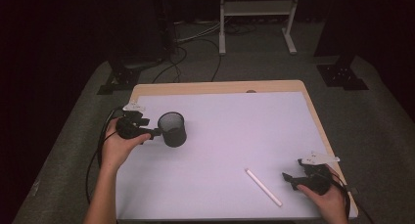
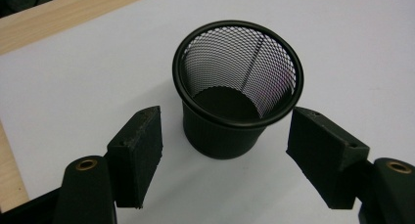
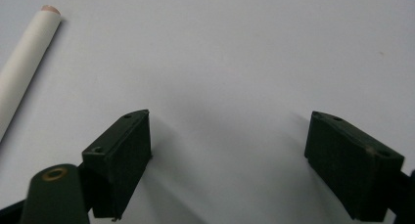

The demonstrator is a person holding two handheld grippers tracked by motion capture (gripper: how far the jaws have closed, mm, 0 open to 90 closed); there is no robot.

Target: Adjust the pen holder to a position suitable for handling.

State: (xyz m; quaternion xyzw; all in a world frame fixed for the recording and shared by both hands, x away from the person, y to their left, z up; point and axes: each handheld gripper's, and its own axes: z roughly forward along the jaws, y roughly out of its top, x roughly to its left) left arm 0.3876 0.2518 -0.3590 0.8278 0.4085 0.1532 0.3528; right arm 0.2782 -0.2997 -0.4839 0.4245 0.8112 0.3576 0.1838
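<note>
A black mesh cup stands upright on the left part of the white mat. My left gripper is just left of it, held level by a hand. In the left gripper view the cup sits between and slightly beyond the spread jaws of my left gripper, and gaps separate its body from both pads, so nothing is gripped. A white stick with a pinkish end lies on the mat at the front right. My right gripper rests open just right of it, with bare mat between the jaws of my right gripper; the stick lies off to the upper left.
The mat covers a wooden table whose edge shows at the back and right. Beyond the table are a grey floor, cables, dark stands and a white frame. Cables trail from both grippers off the table sides.
</note>
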